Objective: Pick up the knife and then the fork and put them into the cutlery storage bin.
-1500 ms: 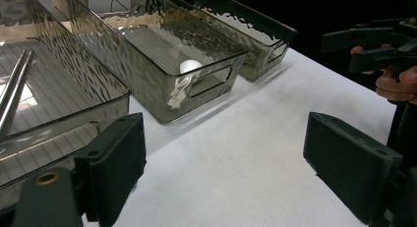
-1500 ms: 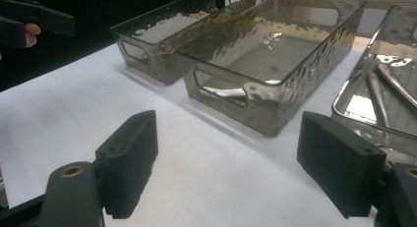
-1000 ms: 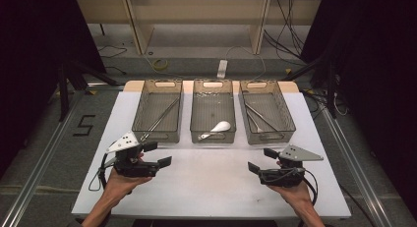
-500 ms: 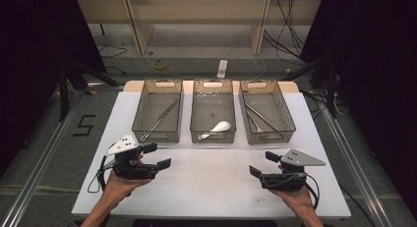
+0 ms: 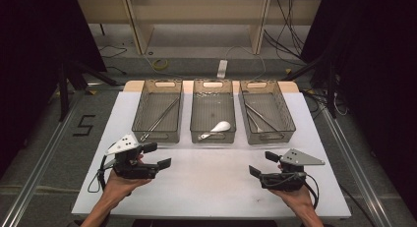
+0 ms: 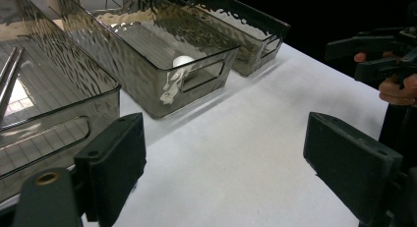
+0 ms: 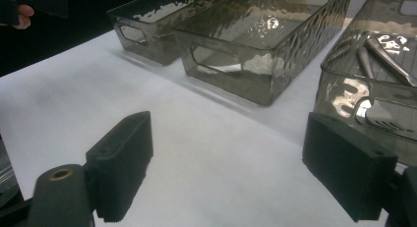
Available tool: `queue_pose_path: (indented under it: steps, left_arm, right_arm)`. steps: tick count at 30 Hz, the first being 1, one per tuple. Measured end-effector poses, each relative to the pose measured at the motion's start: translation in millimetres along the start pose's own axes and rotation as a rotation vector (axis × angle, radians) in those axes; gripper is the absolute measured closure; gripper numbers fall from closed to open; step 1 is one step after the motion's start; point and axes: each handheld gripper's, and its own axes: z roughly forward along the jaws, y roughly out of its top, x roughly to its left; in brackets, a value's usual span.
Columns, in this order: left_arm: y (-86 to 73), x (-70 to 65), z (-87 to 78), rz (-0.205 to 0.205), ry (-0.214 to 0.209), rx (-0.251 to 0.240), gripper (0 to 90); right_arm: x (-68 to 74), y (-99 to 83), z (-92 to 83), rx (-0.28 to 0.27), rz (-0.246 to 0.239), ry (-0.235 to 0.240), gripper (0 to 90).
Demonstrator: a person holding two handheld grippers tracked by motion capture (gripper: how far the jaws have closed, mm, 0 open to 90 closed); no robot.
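- White tabletop (image 5: 211, 183) bare and open between left hand-held gripper (image 5: 158, 156) and right hand-held gripper (image 5: 260, 164), near the front edge.
- Three clear bins in a row at the back: left bin (image 5: 158, 111), middle bin (image 5: 212, 111), right bin (image 5: 265, 111), long axes running front to back.
- White spoon (image 5: 216, 128) in middle bin, bowl toward far right, handle toward near left.
- Both hand-held grippers wide apart, empty, jaws facing each other, short of the bins.
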Motion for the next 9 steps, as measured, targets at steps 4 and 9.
queue_pose_path:
  steps: [4, 9]
  left_arm:
    - [0.1, -0.2, 0.3, 0.001, 0.000, 0.001, 15.6]
    - [0.2, 0.1, 0.5, 0.000, -0.001, 0.002, 15.6]
  right_arm:
    - [-0.1, 0.0, 0.1, -0.001, -0.001, 0.001, 20.0]
    - [-0.6, -0.2, 0.6, 0.005, -0.001, -0.001, 19.8]
